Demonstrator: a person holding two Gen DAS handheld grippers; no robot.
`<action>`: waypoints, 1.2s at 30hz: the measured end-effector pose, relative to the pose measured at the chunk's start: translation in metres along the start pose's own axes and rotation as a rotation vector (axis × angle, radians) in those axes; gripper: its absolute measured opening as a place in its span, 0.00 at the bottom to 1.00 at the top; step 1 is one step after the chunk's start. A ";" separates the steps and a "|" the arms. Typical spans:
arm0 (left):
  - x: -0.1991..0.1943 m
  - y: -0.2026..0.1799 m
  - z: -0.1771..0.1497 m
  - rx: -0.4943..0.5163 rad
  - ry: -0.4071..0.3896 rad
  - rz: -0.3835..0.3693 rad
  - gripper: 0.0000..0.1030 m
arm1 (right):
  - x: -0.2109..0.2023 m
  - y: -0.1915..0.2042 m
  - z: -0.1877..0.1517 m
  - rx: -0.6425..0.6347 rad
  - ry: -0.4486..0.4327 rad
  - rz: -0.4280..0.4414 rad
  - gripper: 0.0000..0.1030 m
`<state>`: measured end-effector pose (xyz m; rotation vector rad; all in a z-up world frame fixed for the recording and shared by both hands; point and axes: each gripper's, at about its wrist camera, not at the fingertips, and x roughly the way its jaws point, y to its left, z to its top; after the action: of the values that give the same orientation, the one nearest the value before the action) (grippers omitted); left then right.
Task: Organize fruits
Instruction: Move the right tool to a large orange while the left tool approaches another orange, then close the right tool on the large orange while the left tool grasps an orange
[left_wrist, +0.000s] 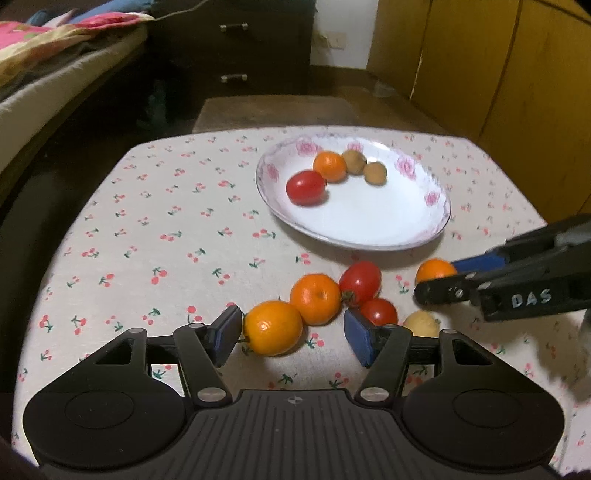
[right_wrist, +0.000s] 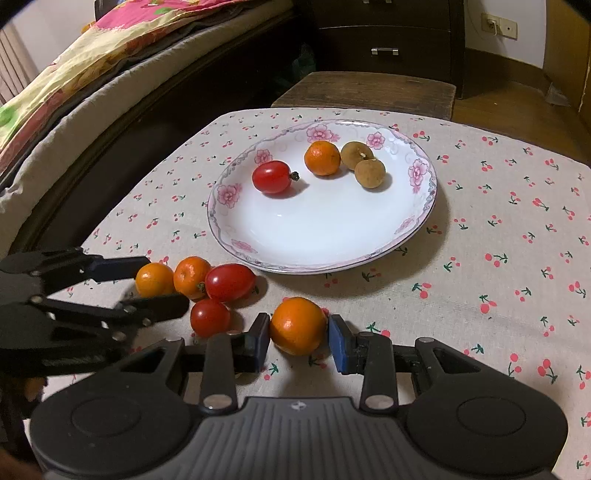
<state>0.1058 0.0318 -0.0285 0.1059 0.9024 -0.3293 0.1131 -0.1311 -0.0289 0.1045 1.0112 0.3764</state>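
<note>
On the cherry-print tablecloth (left_wrist: 147, 221) my left gripper (left_wrist: 291, 336) stands open around a small orange (left_wrist: 273, 332); only its left pad is close to the fruit. The same gripper (right_wrist: 166, 283) shows at the left in the right wrist view. My right gripper (right_wrist: 300, 342) is shut on another small orange (right_wrist: 298, 325), both blue pads against its sides; that orange (left_wrist: 434, 271) also shows in the left wrist view. An orange (left_wrist: 315, 299), two cherry tomatoes (left_wrist: 360, 282) and a pale fruit (left_wrist: 421, 324) lie loose. The flowered plate (right_wrist: 332, 267) holds a tomato, an orange and two brown fruits.
Left of the table runs a bed (right_wrist: 74, 92) with a colourful quilt. A wooden stool (right_wrist: 365, 88) stands past the far edge, with a dark drawer cabinet (right_wrist: 384, 40) behind it. Wooden cupboard doors (left_wrist: 498, 66) rise at the right.
</note>
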 end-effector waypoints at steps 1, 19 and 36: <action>0.001 0.000 0.000 -0.002 0.003 0.001 0.66 | 0.000 0.000 0.000 -0.001 -0.001 0.000 0.34; -0.015 -0.011 -0.009 -0.016 0.026 -0.001 0.39 | -0.009 0.005 -0.011 -0.049 0.015 -0.038 0.32; -0.003 -0.019 -0.007 -0.005 0.040 0.027 0.50 | -0.023 0.002 -0.023 -0.025 0.023 -0.022 0.32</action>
<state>0.0926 0.0164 -0.0298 0.1208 0.9408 -0.3006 0.0820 -0.1389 -0.0226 0.0661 1.0295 0.3709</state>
